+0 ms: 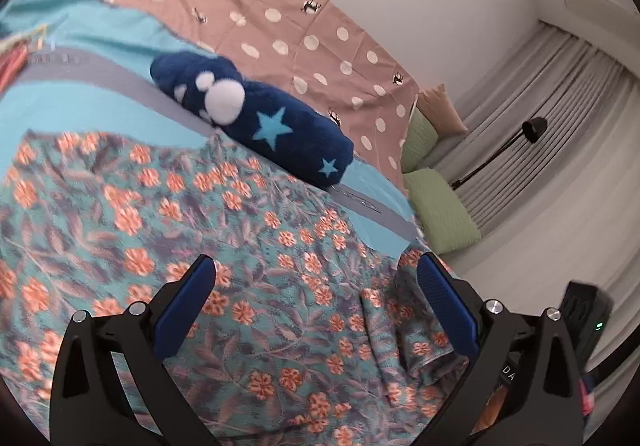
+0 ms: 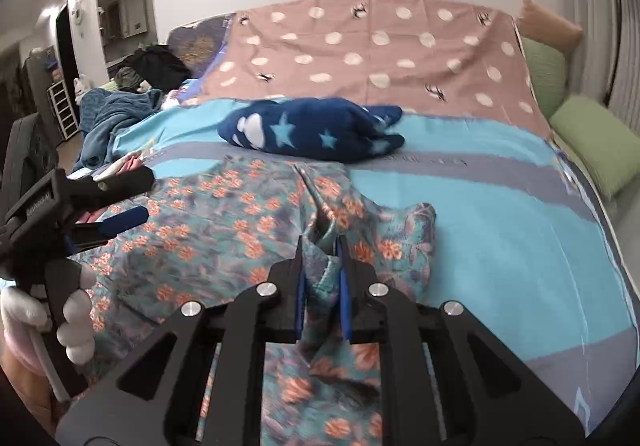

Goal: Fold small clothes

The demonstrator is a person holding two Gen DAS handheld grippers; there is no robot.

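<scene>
A teal garment with orange flowers lies spread on the bed; it also fills the middle of the right wrist view. My left gripper is open and empty, hovering just above the cloth; it also shows at the left of the right wrist view. My right gripper is shut on a bunched fold of the floral garment and lifts it off the bed. A folded navy fleece piece with light-blue stars lies behind the floral garment.
The bed has a turquoise and grey striped sheet and a pink dotted cover behind. Green pillows lie at the right edge. A pile of blue and dark clothes sits at the far left. A floor lamp stands by the curtains.
</scene>
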